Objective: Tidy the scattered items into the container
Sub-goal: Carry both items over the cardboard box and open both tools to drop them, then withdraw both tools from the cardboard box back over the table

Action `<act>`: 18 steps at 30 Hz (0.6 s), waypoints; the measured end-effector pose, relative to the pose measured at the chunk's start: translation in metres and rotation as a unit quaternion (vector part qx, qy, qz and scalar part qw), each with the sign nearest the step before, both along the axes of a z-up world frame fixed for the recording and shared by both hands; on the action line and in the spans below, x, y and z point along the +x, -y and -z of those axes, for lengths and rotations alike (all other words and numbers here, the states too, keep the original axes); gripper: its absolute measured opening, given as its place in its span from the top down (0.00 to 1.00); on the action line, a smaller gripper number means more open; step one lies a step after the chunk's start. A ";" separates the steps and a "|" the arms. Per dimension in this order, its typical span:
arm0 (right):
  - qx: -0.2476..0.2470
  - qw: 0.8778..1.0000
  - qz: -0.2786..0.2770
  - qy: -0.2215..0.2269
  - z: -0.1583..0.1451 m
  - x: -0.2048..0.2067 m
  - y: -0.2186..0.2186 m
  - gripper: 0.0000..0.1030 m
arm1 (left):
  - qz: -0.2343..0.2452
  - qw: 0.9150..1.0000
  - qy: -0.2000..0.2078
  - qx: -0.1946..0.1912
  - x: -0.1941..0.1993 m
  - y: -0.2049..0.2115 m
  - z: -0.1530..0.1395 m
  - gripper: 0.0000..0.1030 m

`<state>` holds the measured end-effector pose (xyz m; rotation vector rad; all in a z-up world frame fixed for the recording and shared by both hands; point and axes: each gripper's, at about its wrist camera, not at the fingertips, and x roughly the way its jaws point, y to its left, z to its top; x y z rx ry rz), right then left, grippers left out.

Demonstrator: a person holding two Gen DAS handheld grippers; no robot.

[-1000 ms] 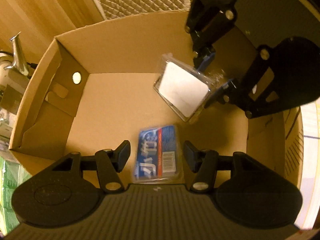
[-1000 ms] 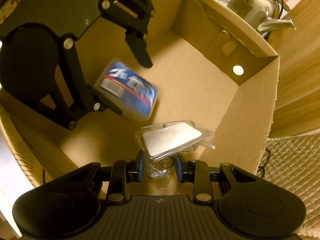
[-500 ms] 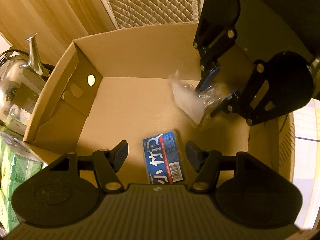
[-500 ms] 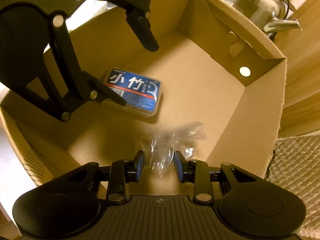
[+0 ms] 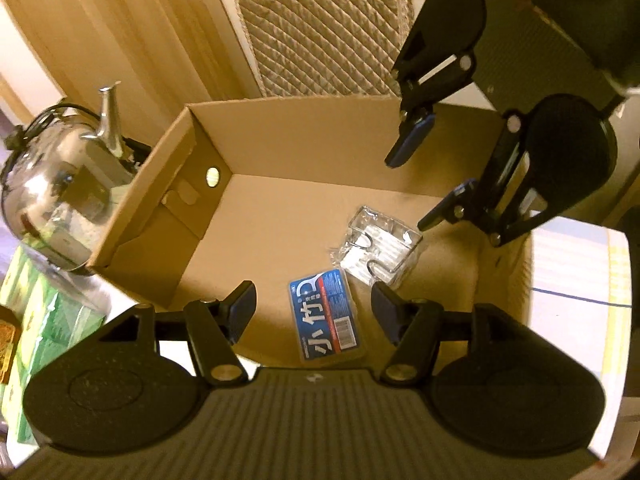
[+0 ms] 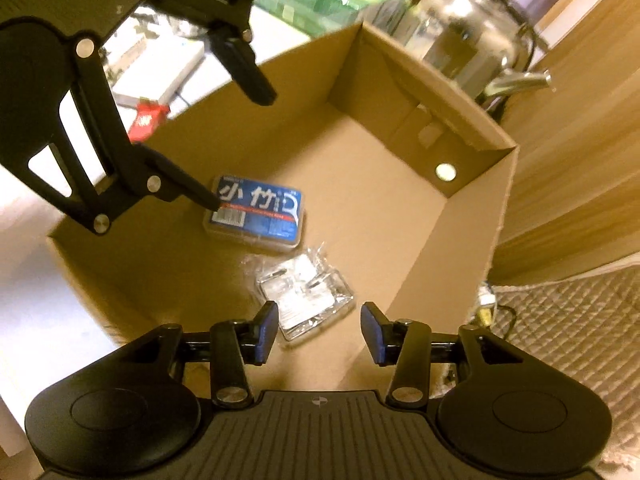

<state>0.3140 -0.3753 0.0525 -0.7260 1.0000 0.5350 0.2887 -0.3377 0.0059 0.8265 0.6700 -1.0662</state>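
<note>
An open cardboard box (image 5: pixel 304 136) (image 6: pixel 472 132) holds two items on its floor. A blue flat case with white characters (image 5: pixel 326 316) (image 6: pixel 258 210) lies flat, and a clear plastic pack (image 5: pixel 378 250) (image 6: pixel 306 294) rests beside it. My left gripper (image 5: pixel 314 312) hovers open above the near edge of the box, over the blue case, gripping nothing. My right gripper (image 6: pixel 318 334) is open too, raised above the clear pack with nothing in it. Each gripper also shows in the other's view: the right gripper (image 5: pixel 432 184), the left gripper (image 6: pixel 240 140).
A shiny metal kettle (image 5: pixel 60 188) (image 6: pixel 468 36) stands just outside the box's side wall. Green packages (image 5: pixel 44 316) sit by it. A quilted mat (image 5: pixel 324 28) lies beyond the box. A red packet (image 6: pixel 148 120) and a white box (image 6: pixel 156 76) lie on the pale surface outside.
Both grippers have risen out of the box. The right gripper opened and let go of the clear pack, which now lies on the box floor. The blue case dropped and settled flat.
</note>
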 end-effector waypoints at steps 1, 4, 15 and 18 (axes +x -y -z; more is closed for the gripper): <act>0.002 1.000 0.001 0.006 -0.006 -0.006 0.000 0.55 | -0.004 1.000 0.001 -0.004 -0.003 -0.005 -0.005 0.42; 0.013 1.000 0.002 0.021 -0.021 -0.022 -0.005 0.51 | -0.015 1.000 0.002 -0.017 -0.012 -0.019 -0.021 0.42; 0.068 0.994 0.000 0.080 -0.062 -0.102 -0.033 0.14 | -0.081 0.995 0.008 -0.053 -0.048 -0.100 -0.061 0.38; 0.093 0.993 0.002 0.079 -0.064 -0.128 -0.040 0.13 | -0.105 0.992 0.003 -0.066 -0.060 -0.131 -0.062 0.27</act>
